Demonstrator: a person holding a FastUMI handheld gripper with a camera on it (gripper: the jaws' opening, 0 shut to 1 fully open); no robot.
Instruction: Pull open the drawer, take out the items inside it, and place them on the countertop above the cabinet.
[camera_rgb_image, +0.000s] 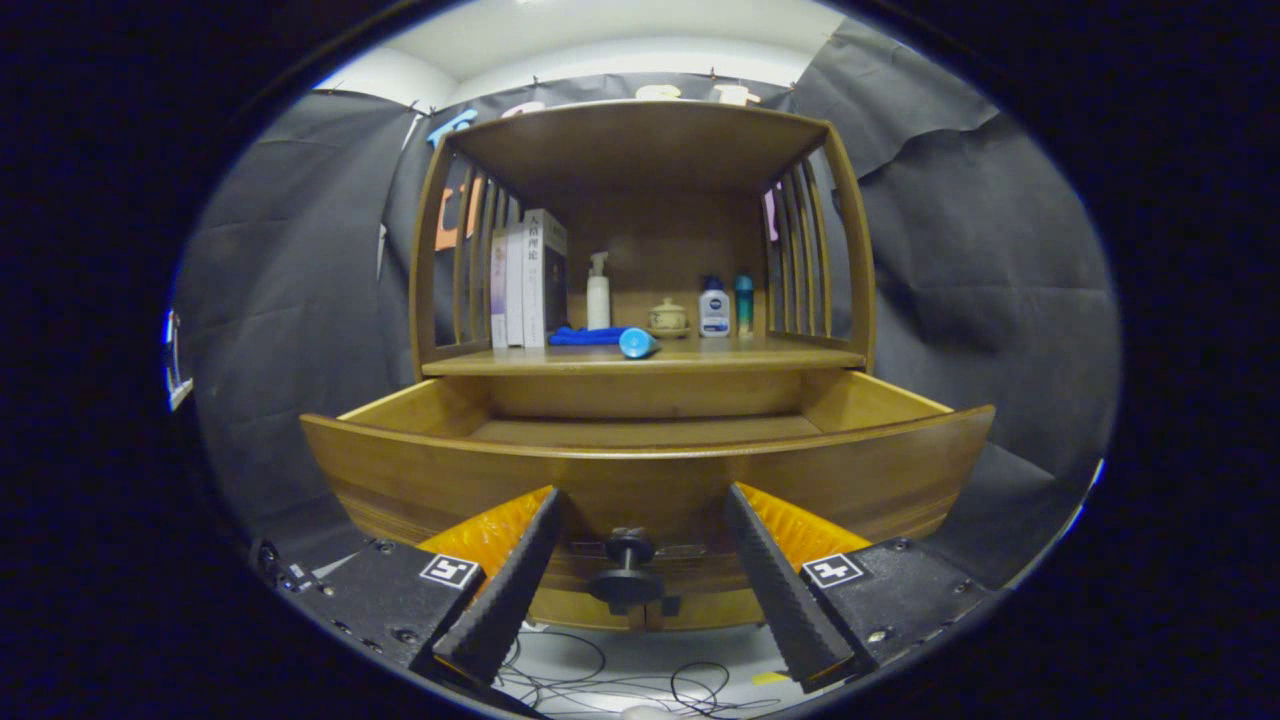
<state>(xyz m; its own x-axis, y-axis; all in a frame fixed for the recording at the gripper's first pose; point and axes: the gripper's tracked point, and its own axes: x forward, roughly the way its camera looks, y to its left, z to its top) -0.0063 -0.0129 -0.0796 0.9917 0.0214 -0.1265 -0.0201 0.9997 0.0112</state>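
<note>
Several things stand on the desk (700, 355) above the open drawer (650, 470): books (528, 280) at the left, a white pump bottle (598, 292), a blue cloth (585, 336), a blue tube (637, 343) lying near the edge, a small lidded pot (667, 317) and two bottles (725, 306) at the right. The drawer is pulled out toward the camera; its front hides most of the inside. The gripper (645, 510) has its fingers (510, 580) spread wide, apart from the black knob (628, 570) that sits between them, holding nothing. Cables (600, 680) lie on the floor below.
</note>
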